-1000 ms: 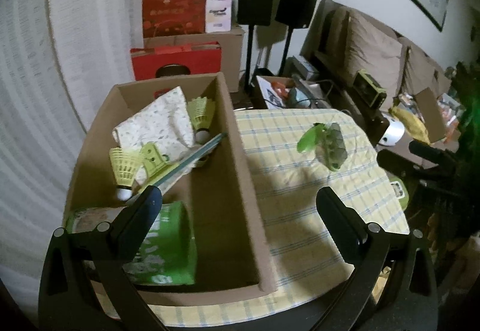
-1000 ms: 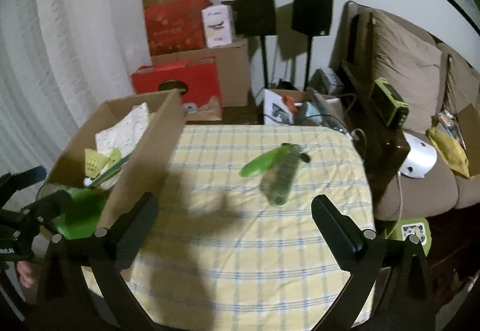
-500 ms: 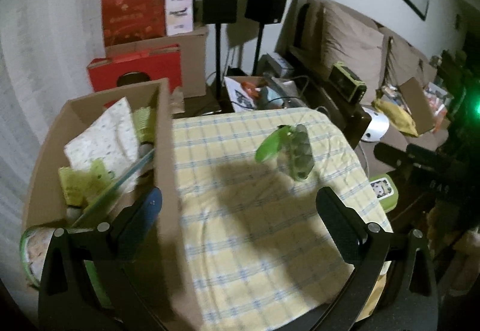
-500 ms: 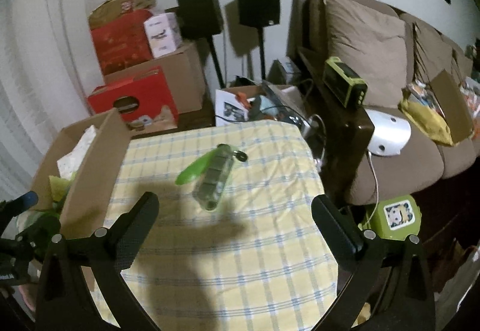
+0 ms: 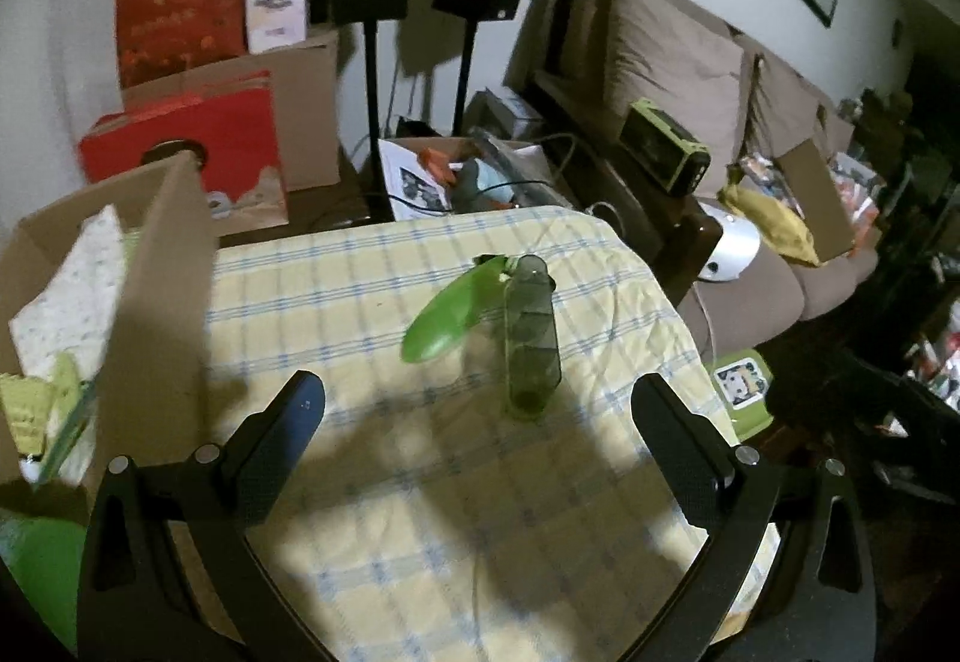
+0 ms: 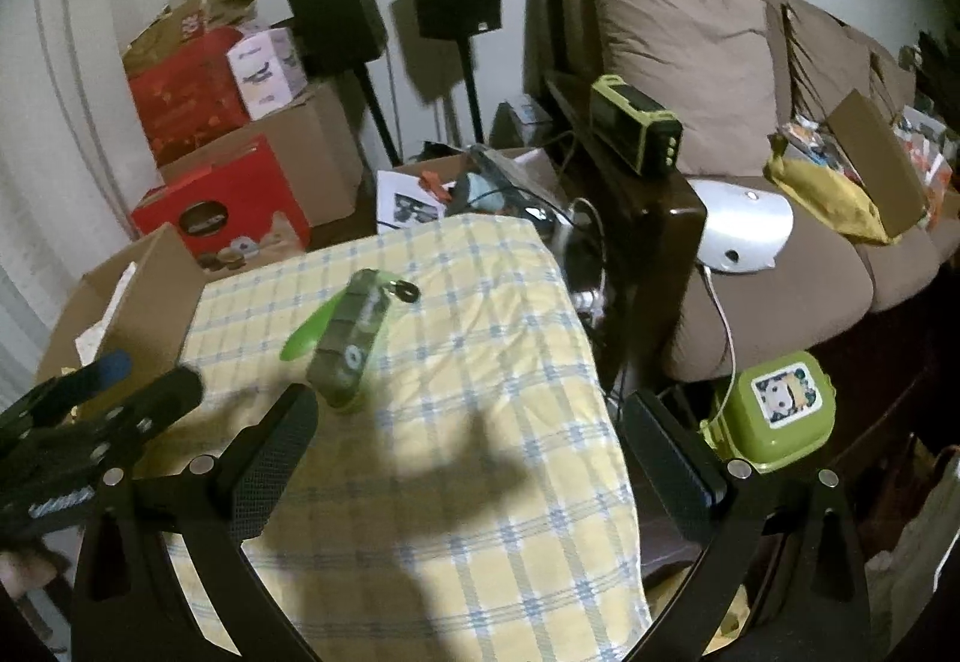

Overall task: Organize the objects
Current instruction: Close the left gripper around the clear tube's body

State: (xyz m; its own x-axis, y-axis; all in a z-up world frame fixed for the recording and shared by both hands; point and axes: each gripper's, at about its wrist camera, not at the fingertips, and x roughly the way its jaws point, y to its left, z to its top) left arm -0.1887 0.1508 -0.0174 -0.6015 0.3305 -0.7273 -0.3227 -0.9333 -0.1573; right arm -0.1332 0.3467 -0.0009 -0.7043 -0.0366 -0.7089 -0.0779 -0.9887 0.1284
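**Trainee:** Over the table (image 5: pixel 420 572), what changed in the last second?

**Instructor:** You swung both grippers rightward, away from the cardboard box (image 5: pixel 162 266). A second earlier the left gripper (image 5: pixel 477 428) looked down into that box; at this moment the box sat at the far left of its view, and the green pill organiser (image 5: pixel 531 332) lay ahead, between its fingers and beyond the tips.

**Trainee:** What state were the jaws in?

**Instructor:** On both units they stood spread wide and held nothing. The right gripper (image 6: pixel 468 434) was likewise empty, with the organiser (image 6: pixel 354 344) just beyond its left fingertip.

**Trainee:** Where did the organiser lie?

**Instructor:** It rested on the checked cloth near the table's middle, its bright green lid (image 5: pixel 450 317) hinged open to one side, well apart from the box.

**Trainee:** What did that mean for the task?

**Instructor:** In my judgement, you had finished with the box contents and were lining up on the organiser, the only item left on the cloth. Neither gripper touched it yet.
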